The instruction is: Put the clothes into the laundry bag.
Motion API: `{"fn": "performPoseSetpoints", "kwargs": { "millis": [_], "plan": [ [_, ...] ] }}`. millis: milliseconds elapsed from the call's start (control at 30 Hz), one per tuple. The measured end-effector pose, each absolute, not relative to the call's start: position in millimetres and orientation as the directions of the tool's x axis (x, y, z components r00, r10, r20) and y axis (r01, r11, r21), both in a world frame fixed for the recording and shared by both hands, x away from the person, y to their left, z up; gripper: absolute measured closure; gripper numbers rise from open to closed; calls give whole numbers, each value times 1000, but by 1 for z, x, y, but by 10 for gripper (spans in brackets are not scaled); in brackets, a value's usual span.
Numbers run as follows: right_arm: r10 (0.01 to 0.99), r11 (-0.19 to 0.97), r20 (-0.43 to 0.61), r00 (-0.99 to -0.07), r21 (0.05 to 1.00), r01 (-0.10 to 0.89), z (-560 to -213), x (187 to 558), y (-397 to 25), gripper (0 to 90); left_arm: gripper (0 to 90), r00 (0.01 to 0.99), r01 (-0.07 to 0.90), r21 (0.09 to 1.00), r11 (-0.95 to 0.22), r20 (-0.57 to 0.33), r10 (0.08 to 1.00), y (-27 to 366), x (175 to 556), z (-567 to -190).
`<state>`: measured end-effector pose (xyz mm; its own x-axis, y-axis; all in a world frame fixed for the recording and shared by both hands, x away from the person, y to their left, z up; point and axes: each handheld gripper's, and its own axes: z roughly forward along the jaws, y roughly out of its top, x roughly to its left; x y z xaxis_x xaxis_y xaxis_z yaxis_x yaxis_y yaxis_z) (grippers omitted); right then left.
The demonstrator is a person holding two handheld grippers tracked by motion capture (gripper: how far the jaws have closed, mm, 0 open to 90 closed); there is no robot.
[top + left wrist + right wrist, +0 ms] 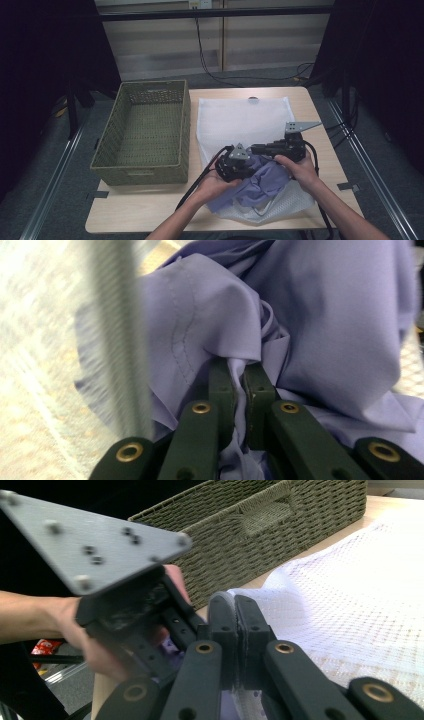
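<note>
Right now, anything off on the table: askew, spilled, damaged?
Nothing spilled or damaged. The purple shirt is crumpled in a heap, half in the white mesh bag. The left gripper is shut on a fold of shirt, the right gripper on the bag's edge. The wicker basket sits square.

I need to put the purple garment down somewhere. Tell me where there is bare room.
The wicker basket is empty inside. The far half of the white mesh bag lies flat and bare. A strip of table runs along the near edge below the basket. It is crowded where both grippers bunch the purple garment.
</note>
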<state>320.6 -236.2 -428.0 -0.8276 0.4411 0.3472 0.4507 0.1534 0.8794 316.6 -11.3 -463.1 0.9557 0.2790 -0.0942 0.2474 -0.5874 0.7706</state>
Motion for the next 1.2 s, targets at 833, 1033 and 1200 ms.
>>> {"fn": "performPoseSetpoints", "kwargs": {
  "millis": [833, 1033, 1200],
  "plan": [
    [446, 173, 353, -822, 867, 466, -434, 321, -239, 885, 626, 942, 291, 750, -594, -115, 316, 3, 314, -465],
    [457, 173, 352, -817, 865, 470, -434, 322, -240, 885, 493, 941, 284, 784, -552, -116, 319, 23, 304, -448],
    [454, 173, 356, -816, 864, 473, -434, 322, -240, 885, 443, 944, 267, 792, -548, -99, 316, 41, 293, -442]
  ]
}}
